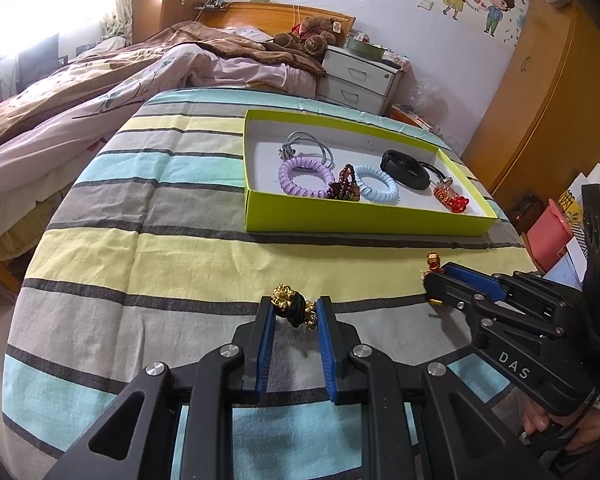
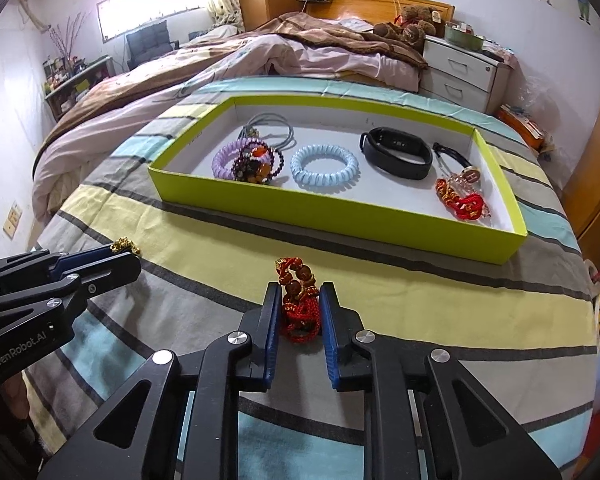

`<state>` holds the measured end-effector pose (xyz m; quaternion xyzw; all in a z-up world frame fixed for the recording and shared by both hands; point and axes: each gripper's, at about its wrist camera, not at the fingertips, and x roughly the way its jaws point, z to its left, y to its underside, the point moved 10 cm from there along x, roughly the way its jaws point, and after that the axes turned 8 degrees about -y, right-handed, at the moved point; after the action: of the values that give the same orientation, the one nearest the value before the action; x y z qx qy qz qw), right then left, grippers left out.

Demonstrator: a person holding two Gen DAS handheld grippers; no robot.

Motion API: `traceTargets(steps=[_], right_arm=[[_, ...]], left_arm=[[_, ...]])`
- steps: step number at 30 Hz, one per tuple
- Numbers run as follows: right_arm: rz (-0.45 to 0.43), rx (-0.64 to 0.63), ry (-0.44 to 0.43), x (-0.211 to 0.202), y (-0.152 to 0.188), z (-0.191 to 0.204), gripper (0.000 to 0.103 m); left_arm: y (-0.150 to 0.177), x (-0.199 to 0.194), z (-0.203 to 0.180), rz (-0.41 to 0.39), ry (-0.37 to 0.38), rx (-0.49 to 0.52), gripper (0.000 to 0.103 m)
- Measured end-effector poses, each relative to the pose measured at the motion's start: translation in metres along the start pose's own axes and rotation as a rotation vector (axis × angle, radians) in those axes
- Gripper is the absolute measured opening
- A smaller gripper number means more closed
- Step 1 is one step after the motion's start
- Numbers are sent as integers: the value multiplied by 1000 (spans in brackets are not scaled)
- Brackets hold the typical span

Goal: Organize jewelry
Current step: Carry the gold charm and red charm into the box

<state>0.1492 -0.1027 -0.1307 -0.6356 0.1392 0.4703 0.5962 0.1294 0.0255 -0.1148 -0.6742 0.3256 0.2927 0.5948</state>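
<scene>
My left gripper (image 1: 294, 307) is shut on a black cord bracelet with gold charms (image 1: 290, 304), just above the striped cloth. My right gripper (image 2: 300, 294) is shut on a red cord bracelet with brown beads (image 2: 298, 300). Each gripper shows in the other's view: the right gripper (image 1: 434, 280), the left gripper (image 2: 126, 252). Beyond both stands a lime-green box (image 2: 340, 220) holding a purple coil tie (image 1: 304, 176), a blue coil tie (image 2: 324, 166), a dark bead bracelet (image 1: 344, 184), a black wristband (image 2: 396, 154), grey ties (image 1: 308, 142) and a red charm bracelet (image 2: 462, 198).
The striped cloth (image 1: 160, 240) covers a table. A bed with brown and pink bedding (image 1: 100, 80) lies to the left and behind. A white nightstand (image 1: 360, 76) and a wooden wardrobe (image 1: 540, 92) stand at the back right. Boxes (image 1: 548, 232) sit off the table's right edge.
</scene>
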Motion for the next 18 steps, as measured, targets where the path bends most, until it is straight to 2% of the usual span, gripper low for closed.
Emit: traceTargets(steps=[11, 18], right_arm=[[-55, 29, -22, -20, -4, -4, 20], [-102, 43, -35, -34, -21, -8, 20]], left_arm=[[-3, -7, -6, -13, -1, 12, 21], [-27, -18, -13, -55, 3, 31, 21]])
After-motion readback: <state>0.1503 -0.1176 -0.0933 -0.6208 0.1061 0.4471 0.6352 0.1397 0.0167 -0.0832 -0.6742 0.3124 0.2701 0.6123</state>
